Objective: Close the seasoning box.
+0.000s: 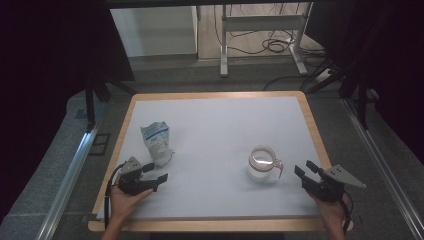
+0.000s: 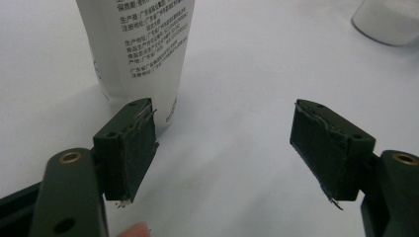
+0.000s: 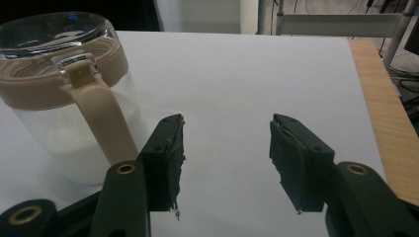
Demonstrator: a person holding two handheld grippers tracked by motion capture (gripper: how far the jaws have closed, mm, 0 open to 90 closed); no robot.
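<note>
White sheeting covers the wood-edged table (image 1: 311, 120), and beyond it a grey floor runs back to a desk frame and a tangle of cables (image 1: 272, 46). Taking the glass jar (image 1: 261, 165) as the landmark: it stands upright toward the near right of the sheet, white powder in its lower half, a tan lid ring and a tan handle turned to the right.

Well apart from the jar, across the sheet to its left and a little farther back, sits a white printed pouch (image 1: 157, 142), standing but slumped. The left gripper (image 1: 156, 172) rests just on the near side of that pouch, far from the jar. Its jaws stand wide apart with nothing between them; in the left gripper view the pouch (image 2: 143, 54) rises just beyond the left-hand fingertip (image 2: 133, 138), close but not pinched.

The right gripper (image 1: 306, 169) lies just to the jar's right, level with the handle. Its jaws are roughly half open and empty; in the right gripper view the jar (image 3: 69, 113) sits to the left of the left-hand jaw, its handle beside the jaw rather than inside the gap.

My reading: both claws are staged, nothing grasped yet. The next move likely calls for the right claw to shift left onto the handle or lid, and the left to close on the pouch.
</note>
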